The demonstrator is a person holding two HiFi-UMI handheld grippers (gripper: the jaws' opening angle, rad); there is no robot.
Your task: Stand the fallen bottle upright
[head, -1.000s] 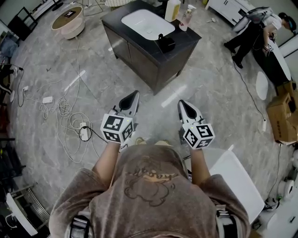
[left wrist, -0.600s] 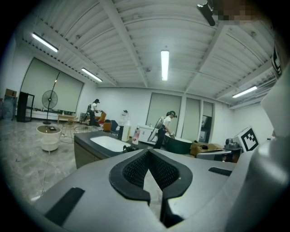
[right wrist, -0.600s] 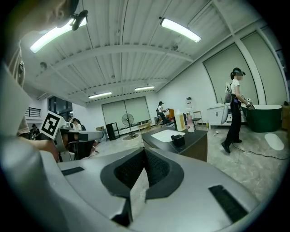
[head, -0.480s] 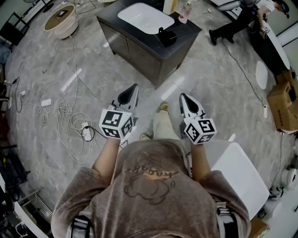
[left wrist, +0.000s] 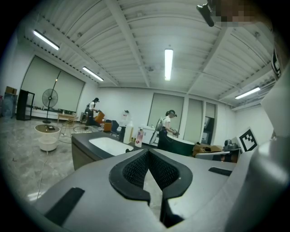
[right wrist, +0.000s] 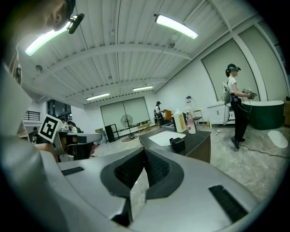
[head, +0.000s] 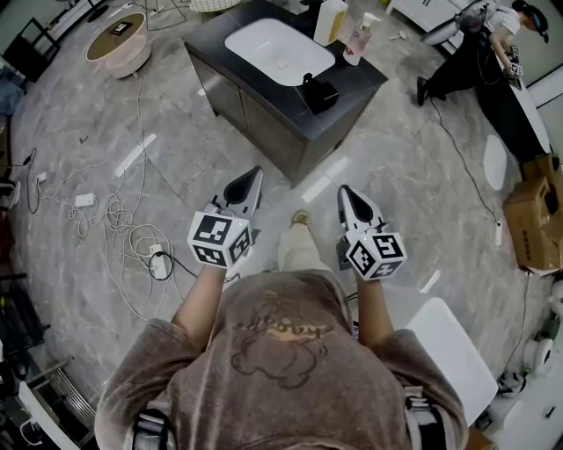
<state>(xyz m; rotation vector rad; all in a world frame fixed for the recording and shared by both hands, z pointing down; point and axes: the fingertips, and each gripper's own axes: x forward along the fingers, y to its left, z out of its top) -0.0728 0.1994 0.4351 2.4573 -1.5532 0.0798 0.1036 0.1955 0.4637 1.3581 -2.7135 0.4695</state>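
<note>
Both closed tight, empty: left gripper (head: 253, 176), right gripper (head: 344, 192), mid frame | yellow bottle (head: 329, 19), pink bottle (head: 358, 39) stand far off on counter (head: 356, 75), top.

I hold my left gripper (head: 247, 183) and right gripper (head: 346, 195) side by side mid-frame, pointing up-frame toward the dark sink cabinet (head: 262, 112), well short of it.

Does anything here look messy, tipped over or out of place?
Loose cables sprawl in a tangle across the floor left of the sink cabinet. On its top, the yellow bottle and the pink bottle both stand upright; nothing looks spilled.
</note>
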